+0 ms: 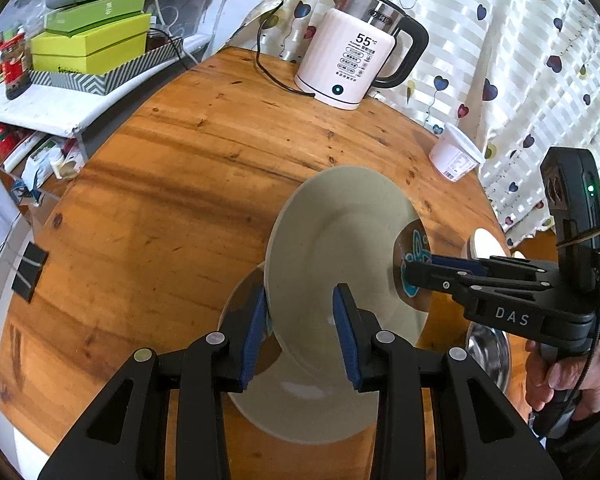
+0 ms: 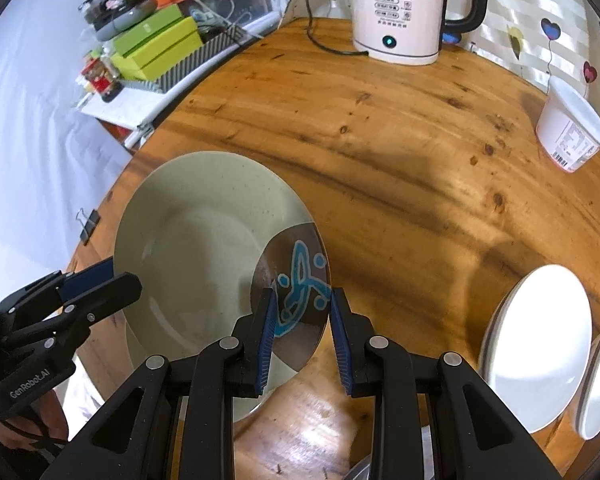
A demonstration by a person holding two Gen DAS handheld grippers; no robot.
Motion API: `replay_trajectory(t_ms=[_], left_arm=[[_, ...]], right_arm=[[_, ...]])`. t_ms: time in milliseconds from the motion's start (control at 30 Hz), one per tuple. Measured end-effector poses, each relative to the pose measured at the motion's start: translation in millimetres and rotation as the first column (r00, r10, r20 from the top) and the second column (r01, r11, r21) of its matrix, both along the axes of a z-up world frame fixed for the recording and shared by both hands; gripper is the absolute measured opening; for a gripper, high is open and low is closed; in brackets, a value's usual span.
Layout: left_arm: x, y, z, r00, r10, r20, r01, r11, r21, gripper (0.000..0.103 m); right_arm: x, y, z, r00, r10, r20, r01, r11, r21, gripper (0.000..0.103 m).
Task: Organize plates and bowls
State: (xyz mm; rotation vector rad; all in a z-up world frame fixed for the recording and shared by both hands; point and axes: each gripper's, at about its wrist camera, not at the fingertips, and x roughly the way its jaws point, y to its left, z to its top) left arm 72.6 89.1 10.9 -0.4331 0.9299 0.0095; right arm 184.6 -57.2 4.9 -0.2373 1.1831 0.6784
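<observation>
Wooden table (image 1: 180,184) below, both tongs, left (image 1: 300,332) and right (image 2: 303,340), clamp opposite rims of a tilted green plate (image 2: 204,240); uneven pulling could wrench it loose.

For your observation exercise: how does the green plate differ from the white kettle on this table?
The green plate is flat, shallow and held tilted above the table by both grippers; the white kettle is tall, stands upright at the far edge and has a black handle. The plate is plain speckled; the kettle carries printed text.
</observation>
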Motion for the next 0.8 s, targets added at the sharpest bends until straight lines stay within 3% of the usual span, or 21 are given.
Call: replay_trajectory(t_ms=[800], left_arm=[[-31, 5, -19, 0.997, 0.038, -0.064, -0.039, 0.999, -0.003, 0.035]], right_arm=[[-26, 11, -20, 0.997, 0.051, -0.053, -0.052, 0.998, -0.020, 0.026]])
